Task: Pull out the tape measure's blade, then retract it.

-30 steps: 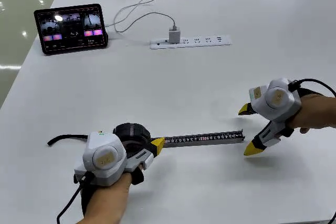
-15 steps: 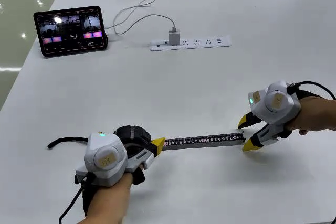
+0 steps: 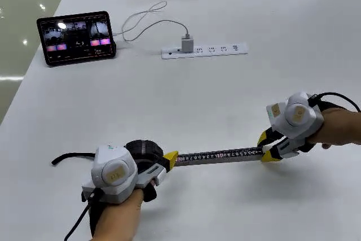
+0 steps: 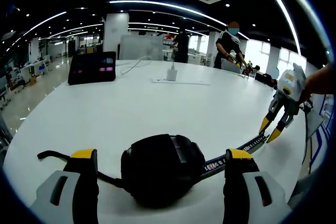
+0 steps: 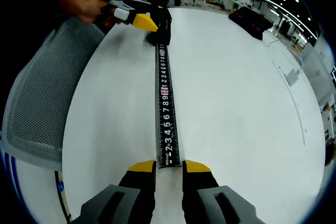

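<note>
Two grippers are at work at opposite ends of one tape measure. The right gripper is drawn in narrow, and its yellow tips are pressed against either edge of the blade at the free end. The blade is laid flat on the white table; it is dark, with pale numerals counted up from the tip and a red mark partway along. It is stretched in a straight line back to the case, a rounded black body set on the table near the front edge. The case is flanked by the left gripper, whose jaws are spread wide, with a gap seen at the left jaw and the blade passed just beside the right jaw. A black strap is trailed from the case across the table. Well beyond, a tablet with a lit screen is propped near the far left corner, and a white power strip is laid beside it with a charger plugged in.
</note>
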A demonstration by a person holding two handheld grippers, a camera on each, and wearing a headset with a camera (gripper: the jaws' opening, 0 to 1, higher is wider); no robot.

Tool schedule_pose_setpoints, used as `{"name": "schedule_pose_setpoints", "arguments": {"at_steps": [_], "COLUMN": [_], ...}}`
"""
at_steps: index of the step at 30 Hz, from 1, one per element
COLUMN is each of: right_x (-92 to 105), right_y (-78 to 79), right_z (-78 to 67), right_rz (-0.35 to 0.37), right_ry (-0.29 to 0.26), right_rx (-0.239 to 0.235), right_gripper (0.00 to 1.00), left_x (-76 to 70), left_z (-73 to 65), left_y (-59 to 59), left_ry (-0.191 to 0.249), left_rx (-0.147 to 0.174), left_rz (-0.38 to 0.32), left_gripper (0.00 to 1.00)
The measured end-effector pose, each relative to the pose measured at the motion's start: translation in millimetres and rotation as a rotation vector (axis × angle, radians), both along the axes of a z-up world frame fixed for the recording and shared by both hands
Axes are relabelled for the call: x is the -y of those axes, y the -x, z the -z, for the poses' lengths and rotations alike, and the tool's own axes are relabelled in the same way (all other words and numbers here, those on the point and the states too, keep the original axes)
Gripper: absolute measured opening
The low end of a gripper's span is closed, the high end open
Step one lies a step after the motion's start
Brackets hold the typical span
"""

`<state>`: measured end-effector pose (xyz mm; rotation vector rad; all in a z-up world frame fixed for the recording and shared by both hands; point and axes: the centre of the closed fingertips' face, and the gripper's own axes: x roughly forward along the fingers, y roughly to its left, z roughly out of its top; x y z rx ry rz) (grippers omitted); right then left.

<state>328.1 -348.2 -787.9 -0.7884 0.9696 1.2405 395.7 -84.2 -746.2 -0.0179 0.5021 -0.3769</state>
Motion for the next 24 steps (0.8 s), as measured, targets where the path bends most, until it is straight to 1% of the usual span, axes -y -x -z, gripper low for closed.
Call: {"name": "schedule_pose_setpoints", "arguments": {"at_steps": [3,8,12,13,14,16,17,20,23,24], "right_x": [-1.9,-4.0,-4.0,-4.2,-3.5,-3.8,-3.9,-0.4,0.4,0.4], "right_y": [0.4,1.1,0.3,0.0,0.1,-1.2,-0.7,-4.9,-4.8,-5.4], "right_z": [-0.1,0.2,0.1,0.3,0.6,2.0,2.0,3.1,3.4,4.0], "right_rz": [-0.006,-0.028,-0.029,-0.028,-0.002,-0.003,-0.029,0.003,0.005,0.05], "right_ry": [-0.001,0.015,0.026,0.033,0.056,0.089,0.11,0.105,0.094,0.081], "right_rx": [0.002,0.008,-0.006,-0.008,-0.013,-0.001,0.004,-0.02,-0.023,-0.035], "right_gripper": [0.14,0.12,0.12,0.11,0.11,0.11,0.11,0.11,0.11,0.11], "left_x": [-1.8,-3.1,-2.7,-2.6,-2.2,-2.2,-2.3,-4.4,-5.1,-5.5], "left_z": [0.4,2.0,4.9,5.1,6.1,7.5,8.2,11.6,13.1,12.6], "left_y": [-0.6,0.0,1.6,1.6,2.0,2.2,2.3,4.4,5.2,5.1], "left_ry": [0.001,-0.001,-0.006,-0.007,-0.007,-0.01,-0.011,-0.02,-0.027,-0.024], "left_rx": [-0.001,-0.007,-0.014,-0.013,-0.017,-0.023,-0.028,-0.053,-0.059,-0.059], "left_rz": [-0.005,-0.006,-0.002,-0.002,-0.002,-0.004,-0.008,-0.021,-0.027,-0.033], "left_gripper": [0.99,0.99,0.97,0.97,0.96,0.94,0.93,0.85,0.82,0.79]}}
